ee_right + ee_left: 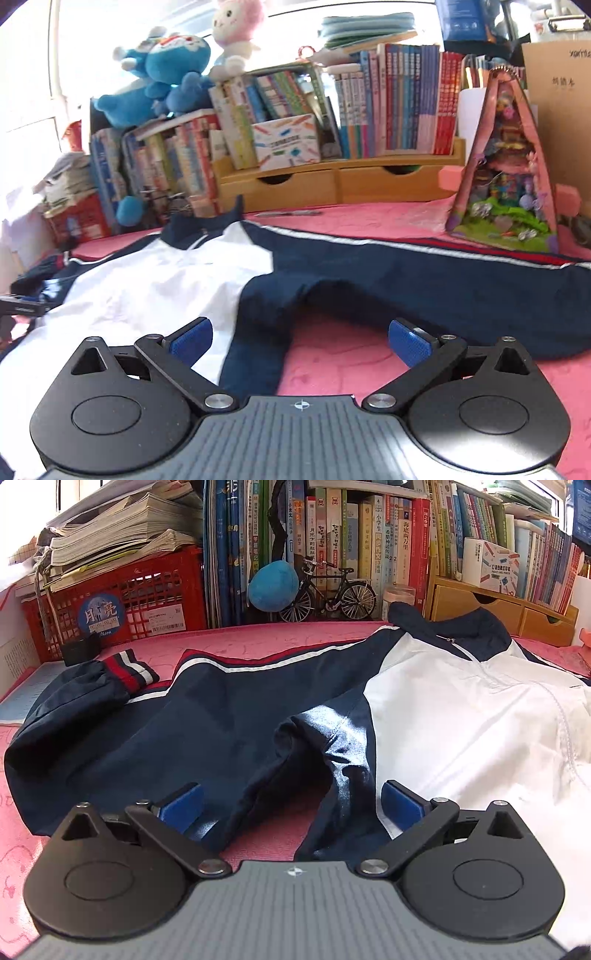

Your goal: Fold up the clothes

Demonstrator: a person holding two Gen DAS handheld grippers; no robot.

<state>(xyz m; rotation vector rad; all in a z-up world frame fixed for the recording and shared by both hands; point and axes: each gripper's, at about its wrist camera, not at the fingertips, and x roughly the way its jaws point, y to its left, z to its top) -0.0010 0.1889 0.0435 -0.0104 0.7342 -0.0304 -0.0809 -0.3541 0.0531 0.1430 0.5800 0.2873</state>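
I see a navy-and-white jacket (424,709) spread flat on the pink cover (351,365). My left gripper (291,805) and right gripper (299,341) both hang released just above the jacket, grasping nothing.

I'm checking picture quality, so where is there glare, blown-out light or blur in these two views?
Left wrist view: a sunlit sheen on the jacket's bunched navy fold, and its white panel nearly blows out at right. Right wrist view: the window behind the plush toys is washed out, and the books look slightly soft.
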